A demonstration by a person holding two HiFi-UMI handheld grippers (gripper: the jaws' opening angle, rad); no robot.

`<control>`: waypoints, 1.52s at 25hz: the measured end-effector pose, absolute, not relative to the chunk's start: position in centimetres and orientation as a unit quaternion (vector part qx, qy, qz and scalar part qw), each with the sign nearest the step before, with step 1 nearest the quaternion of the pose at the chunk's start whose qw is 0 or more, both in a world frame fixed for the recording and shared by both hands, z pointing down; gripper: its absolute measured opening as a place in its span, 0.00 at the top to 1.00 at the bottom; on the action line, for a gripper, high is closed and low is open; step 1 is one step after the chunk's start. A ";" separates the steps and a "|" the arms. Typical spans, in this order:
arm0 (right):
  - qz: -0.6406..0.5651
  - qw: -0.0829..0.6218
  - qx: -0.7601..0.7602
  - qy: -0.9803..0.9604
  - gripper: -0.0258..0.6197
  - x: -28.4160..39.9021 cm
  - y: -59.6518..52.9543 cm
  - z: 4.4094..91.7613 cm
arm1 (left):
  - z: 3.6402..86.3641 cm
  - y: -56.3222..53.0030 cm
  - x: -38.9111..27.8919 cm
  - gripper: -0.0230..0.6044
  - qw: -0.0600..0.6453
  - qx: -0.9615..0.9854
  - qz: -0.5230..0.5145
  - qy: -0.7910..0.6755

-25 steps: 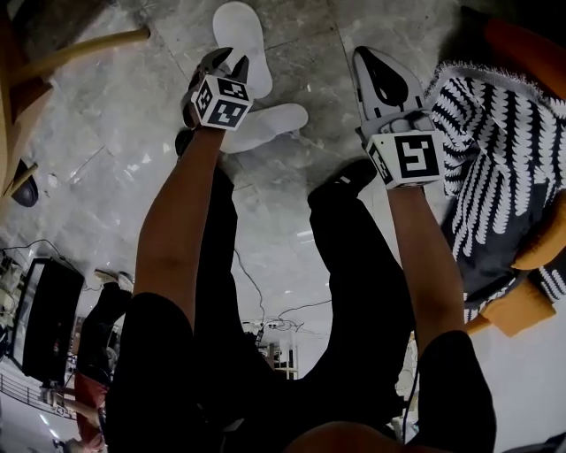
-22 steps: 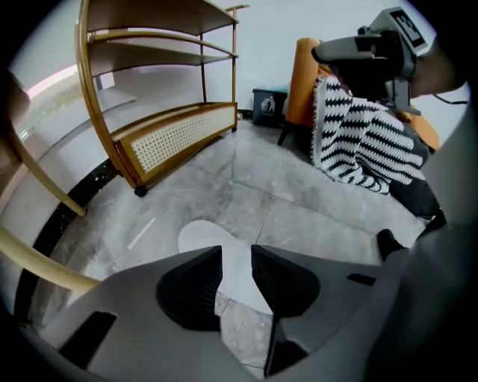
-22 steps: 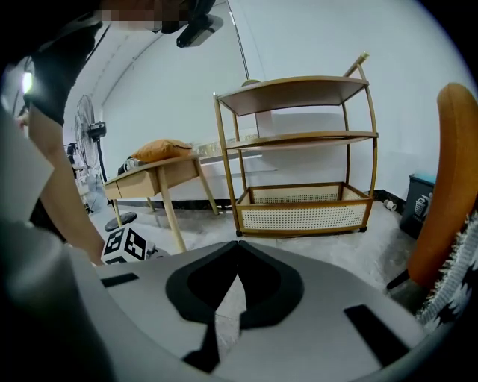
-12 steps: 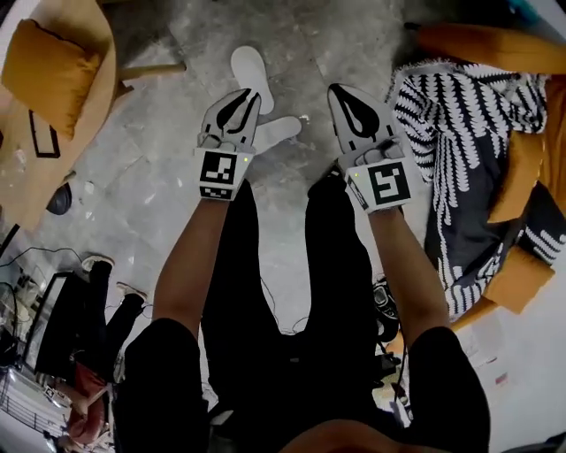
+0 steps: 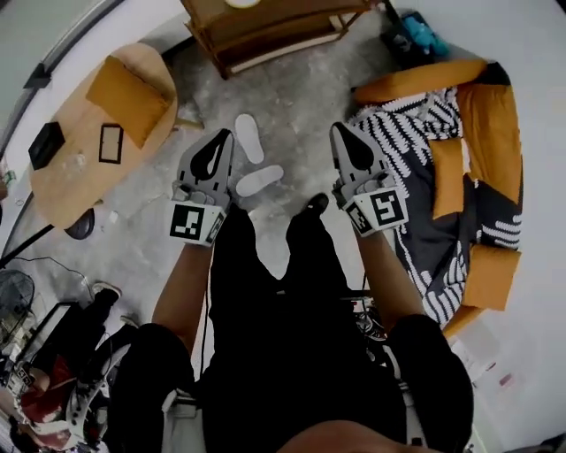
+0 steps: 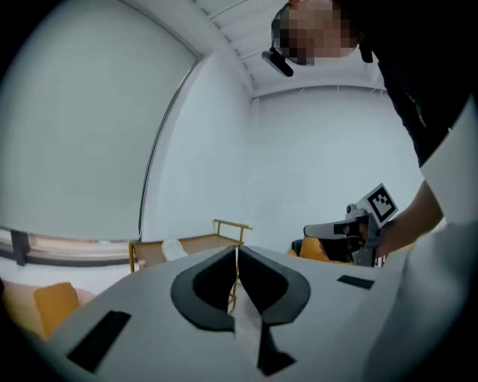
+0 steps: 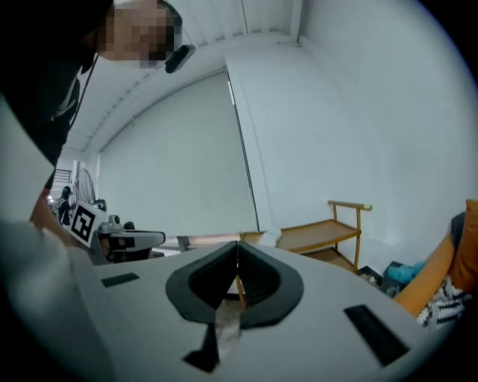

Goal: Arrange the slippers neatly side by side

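Observation:
Two white slippers lie on the grey stone floor in the head view, one (image 5: 248, 138) pointing away and the other (image 5: 259, 180) angled across just below it, toes near each other, not parallel. My left gripper (image 5: 222, 135) hangs high above the floor just left of them; its jaws are closing, tips nearly together, nothing between them. In the left gripper view the left gripper (image 6: 236, 250) points at the room's wall. My right gripper (image 5: 340, 129) is held to the right of the slippers, shut and empty. The right gripper (image 7: 238, 245) also faces the room.
A wooden shelf trolley (image 5: 265, 26) stands at the back. At left is a round wooden table (image 5: 80, 177) with an orange cushion (image 5: 131, 88). An orange sofa (image 5: 495, 133) with a black-and-white patterned throw (image 5: 416, 146) fills the right. The person's black-clad legs (image 5: 265, 292) stand below the slippers.
Both grippers have risen well away from the slippers, which now look small and far below. The left gripper's jaws, open beside a slipper before, have come together. The slippers stayed put.

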State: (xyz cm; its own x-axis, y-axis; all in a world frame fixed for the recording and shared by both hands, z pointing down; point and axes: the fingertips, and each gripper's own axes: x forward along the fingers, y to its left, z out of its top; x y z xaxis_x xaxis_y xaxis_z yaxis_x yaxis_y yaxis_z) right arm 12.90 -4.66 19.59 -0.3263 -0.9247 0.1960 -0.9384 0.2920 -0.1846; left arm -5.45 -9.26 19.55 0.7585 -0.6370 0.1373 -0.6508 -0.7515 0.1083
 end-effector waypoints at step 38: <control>0.407 0.168 0.278 -0.854 0.91 -6.6 3.2 47.6 | 31.9 3.8 -27.7 0.93 0.163 0.857 0.093 -0.479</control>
